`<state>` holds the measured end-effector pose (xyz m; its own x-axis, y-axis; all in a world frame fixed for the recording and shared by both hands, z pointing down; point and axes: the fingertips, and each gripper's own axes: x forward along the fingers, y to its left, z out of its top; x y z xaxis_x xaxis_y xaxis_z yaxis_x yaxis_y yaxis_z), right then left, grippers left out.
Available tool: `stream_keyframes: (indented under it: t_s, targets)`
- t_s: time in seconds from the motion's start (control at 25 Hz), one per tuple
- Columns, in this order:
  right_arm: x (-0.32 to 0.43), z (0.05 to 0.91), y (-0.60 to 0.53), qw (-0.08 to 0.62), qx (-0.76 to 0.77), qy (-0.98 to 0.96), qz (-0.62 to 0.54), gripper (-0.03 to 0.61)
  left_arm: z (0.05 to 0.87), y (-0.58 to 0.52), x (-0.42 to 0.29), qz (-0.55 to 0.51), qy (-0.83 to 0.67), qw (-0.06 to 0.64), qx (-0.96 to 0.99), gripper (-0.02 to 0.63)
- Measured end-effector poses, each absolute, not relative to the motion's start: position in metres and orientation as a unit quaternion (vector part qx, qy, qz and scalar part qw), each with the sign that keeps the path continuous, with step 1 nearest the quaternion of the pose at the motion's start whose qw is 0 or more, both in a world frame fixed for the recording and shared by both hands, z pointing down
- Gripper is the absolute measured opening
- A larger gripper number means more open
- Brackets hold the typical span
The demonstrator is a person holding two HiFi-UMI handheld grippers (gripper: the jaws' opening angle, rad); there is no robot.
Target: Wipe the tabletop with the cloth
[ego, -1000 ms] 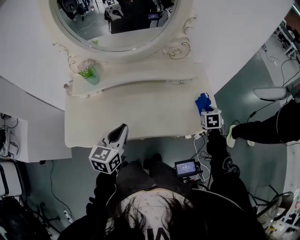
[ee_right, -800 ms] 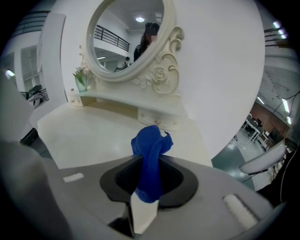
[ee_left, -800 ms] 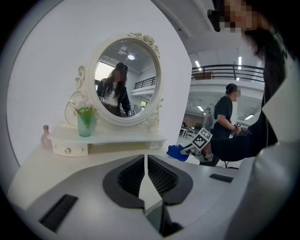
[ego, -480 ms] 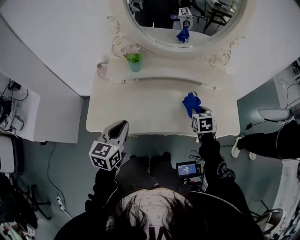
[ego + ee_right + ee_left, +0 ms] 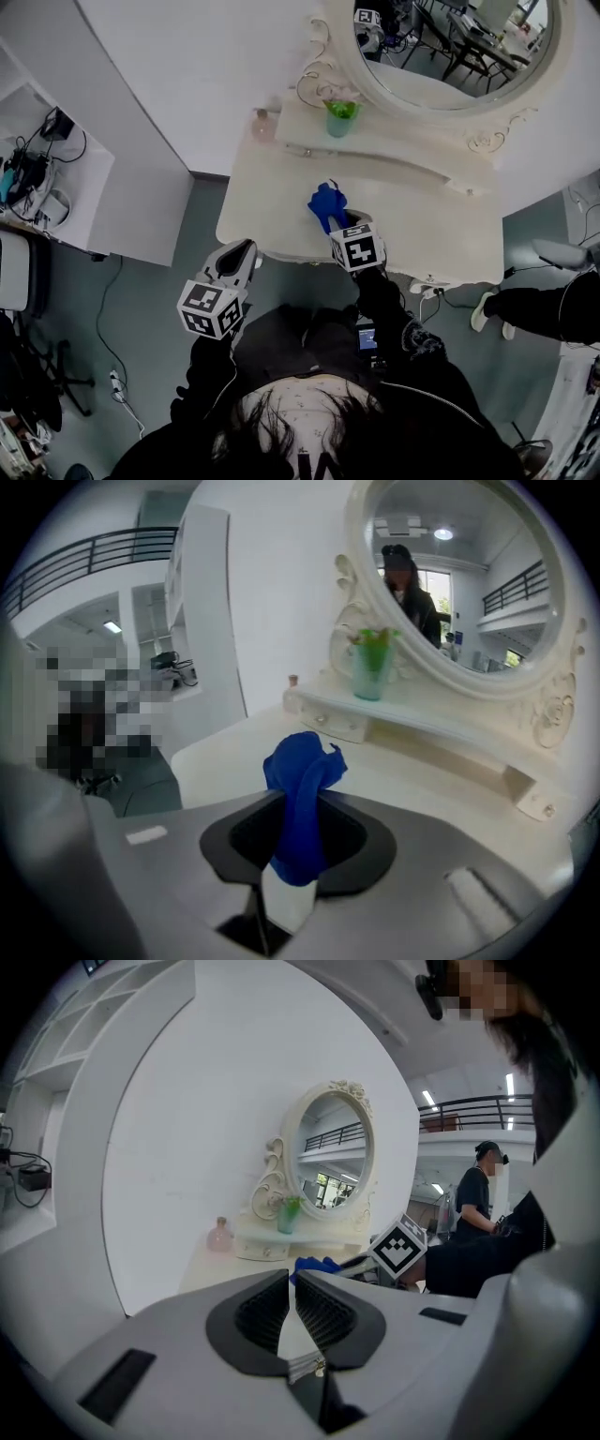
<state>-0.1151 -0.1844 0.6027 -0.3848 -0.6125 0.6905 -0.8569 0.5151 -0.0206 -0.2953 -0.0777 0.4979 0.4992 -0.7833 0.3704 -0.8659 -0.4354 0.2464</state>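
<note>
1. The right gripper [image 5: 332, 223] clamps the bunched blue cloth [image 5: 325, 201] over the tabletop [image 5: 422, 216], mid-frame in the head view.
2. The left gripper [image 5: 244, 255], jaws together and empty, hangs lower left, off the table.
3. A green cup [image 5: 340, 116] and a pink bottle [image 5: 262, 123] stand beneath the mirror [image 5: 450, 52], well apart from the cloth.
</note>
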Motion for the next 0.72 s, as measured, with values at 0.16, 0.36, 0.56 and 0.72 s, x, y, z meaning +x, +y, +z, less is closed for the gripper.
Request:
stream_keyframes:
  t_s: [0.16,0.36,0.56,0.72]
  targets:
    - [-0.207,0.606,-0.166,0.334,0.394,-0.842,0.157,0.089,0.499,-0.061,-0.325,0.099,-0.506,0.208,0.832,0.002]
    - [-0.289,0.621,-0.145,0.363,0.332,-0.862,0.12,0.089,0.499,-0.041,-0.365,0.094,-0.534,0.212,0.813,0.002]
    - [-0.339,0.638,-0.13,0.393,0.289,-0.869,0.086,0.089,0.499,-0.024,-0.403,0.086,-0.566,0.215,0.792,0.002]
    - [-0.356,0.657,-0.126,0.432,0.266,-0.861,0.039,0.089,0.499,-0.018,-0.424,0.079,-0.584,0.218,0.778,0.002]
